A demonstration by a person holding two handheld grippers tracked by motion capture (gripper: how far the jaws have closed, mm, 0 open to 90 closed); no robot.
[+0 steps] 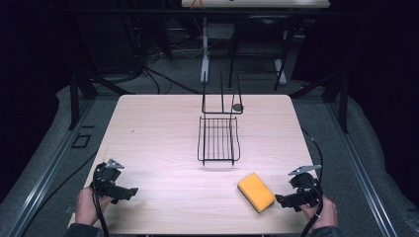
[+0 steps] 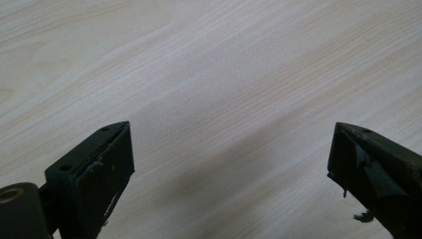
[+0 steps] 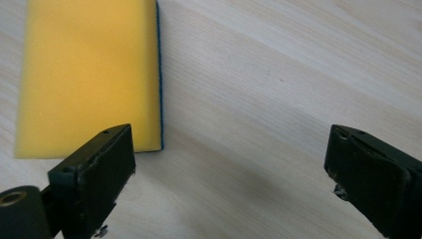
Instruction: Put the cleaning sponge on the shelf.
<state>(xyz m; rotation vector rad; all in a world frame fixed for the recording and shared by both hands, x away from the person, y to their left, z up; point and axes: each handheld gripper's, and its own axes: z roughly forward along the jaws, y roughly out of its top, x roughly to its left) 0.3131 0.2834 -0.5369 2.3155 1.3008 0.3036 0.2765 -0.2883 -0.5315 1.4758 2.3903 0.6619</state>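
Note:
A yellow sponge (image 1: 256, 191) with a dark blue underside lies flat on the wooden table (image 1: 163, 128) near the front right. My right gripper (image 1: 282, 200) is just right of it, open, with nothing between its jaws. In the right gripper view the sponge (image 3: 87, 74) lies ahead of the left jaw, and bare wood fills the gap of the right gripper (image 3: 229, 164). My left gripper (image 1: 129, 192) rests near the front left corner, open. In its own view the left gripper (image 2: 229, 164) has bare table between its jaws.
A black wire rack (image 1: 218, 139) stands at the table's middle, with an upright wire frame (image 1: 222, 96) behind it and a small dark round object (image 1: 237, 106) at that frame's base. Beyond the table are dark floor, cables and metal stands.

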